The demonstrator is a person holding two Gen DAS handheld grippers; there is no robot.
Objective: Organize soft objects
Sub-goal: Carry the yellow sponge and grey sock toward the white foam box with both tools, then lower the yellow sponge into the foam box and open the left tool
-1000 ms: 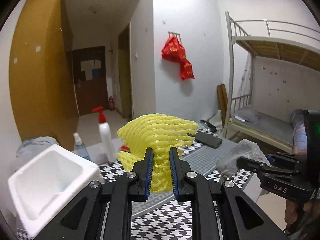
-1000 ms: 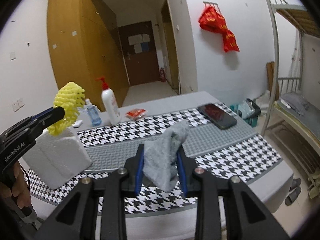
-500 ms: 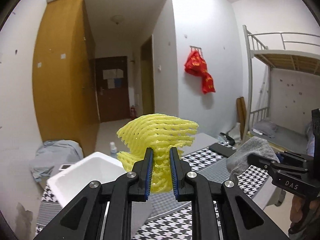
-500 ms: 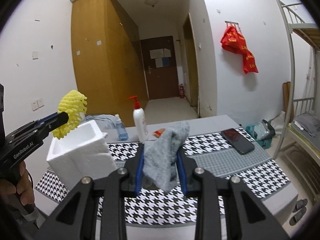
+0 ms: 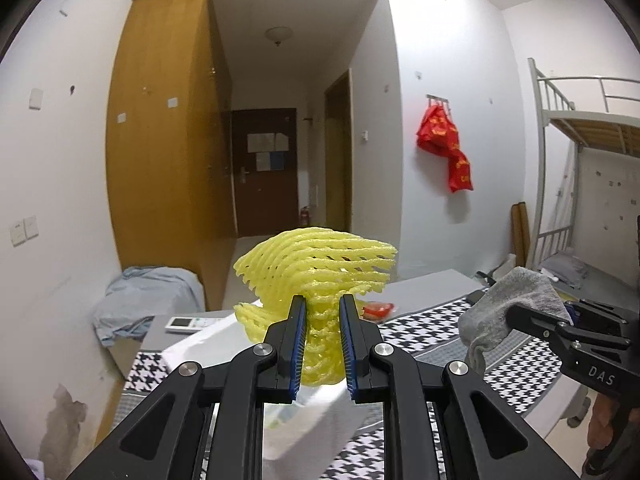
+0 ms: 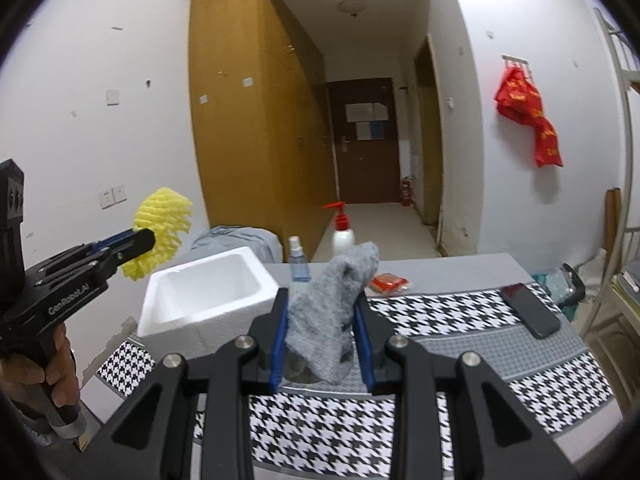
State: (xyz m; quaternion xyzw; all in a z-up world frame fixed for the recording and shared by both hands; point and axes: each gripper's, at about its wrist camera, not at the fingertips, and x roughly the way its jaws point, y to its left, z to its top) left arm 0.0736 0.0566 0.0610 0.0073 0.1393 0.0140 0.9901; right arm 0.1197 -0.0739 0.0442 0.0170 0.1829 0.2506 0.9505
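My left gripper (image 5: 322, 300) is shut on a yellow foam net (image 5: 316, 268), held in the air above the white foam box (image 5: 320, 420). In the right wrist view the same yellow foam net (image 6: 162, 220) hangs left of and above the open white foam box (image 6: 208, 292), with the left gripper (image 6: 148, 240) pinching it. My right gripper (image 6: 322, 296) is shut on a grey cloth (image 6: 336, 304), lifted over the houndstooth table mat (image 6: 440, 312), just right of the box. The grey cloth (image 5: 504, 304) also shows at the right of the left wrist view.
On the table (image 6: 460, 264) stand a red-capped pump bottle (image 6: 342, 236), a small blue spray bottle (image 6: 298, 260), a red packet (image 6: 390, 282) and a black phone (image 6: 530, 316). A remote (image 5: 188, 322) lies at the table's far corner. A bunk bed (image 5: 580, 200) stands to the right.
Both grippers have risen and swung left with their loads. The foam box has come under the left gripper, and its open top now faces the right wrist view.
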